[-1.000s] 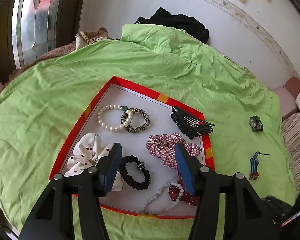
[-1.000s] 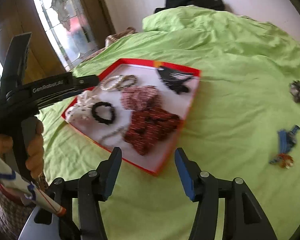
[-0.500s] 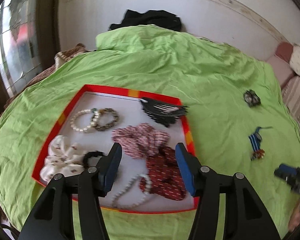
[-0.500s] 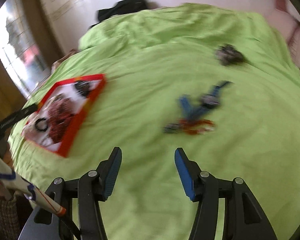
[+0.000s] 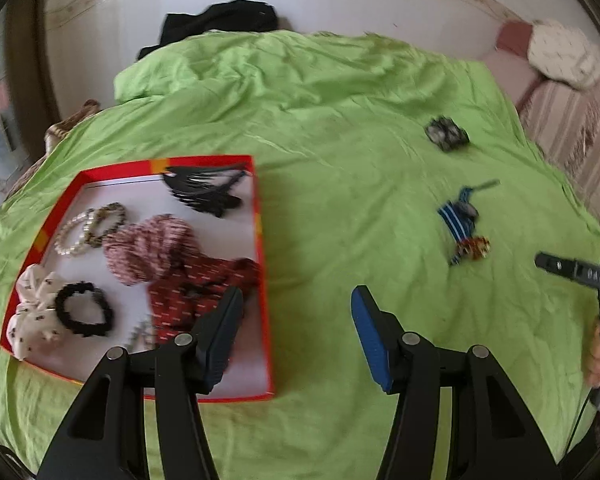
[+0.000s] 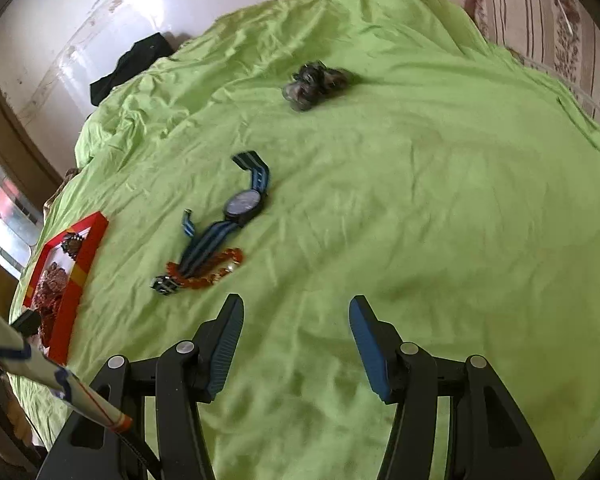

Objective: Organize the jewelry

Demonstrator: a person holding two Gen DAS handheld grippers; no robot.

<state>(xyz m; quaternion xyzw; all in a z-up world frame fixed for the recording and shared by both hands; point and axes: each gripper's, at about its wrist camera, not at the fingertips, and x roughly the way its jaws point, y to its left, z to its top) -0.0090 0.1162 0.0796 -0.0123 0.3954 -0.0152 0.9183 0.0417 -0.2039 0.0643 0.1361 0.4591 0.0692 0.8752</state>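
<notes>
Both grippers swung right, off the tray. Right gripper (image 6: 296, 334) wide open, holding nothing, over bare green sheet (image 6: 440, 200); watch (image 6: 242, 204) lies just ahead-left on an orange bracelet (image 6: 220, 270). Left gripper (image 5: 296, 324) wide open, empty, above the red tray's (image 5: 260, 240) right edge; scrunchies and bracelets inside.

The left gripper (image 5: 296, 316) is now swung rightward: the red tray (image 5: 262, 248) is seen at the left of its view instead of under the fingers, whose tips are over the tray's right edge and the green sheet (image 5: 340, 208). The right gripper (image 6: 296, 324) is turned away from the tray, and the striped watch (image 6: 242, 204) and amber bracelet (image 6: 220, 270) are brought close before it, sharply seen.
</notes>
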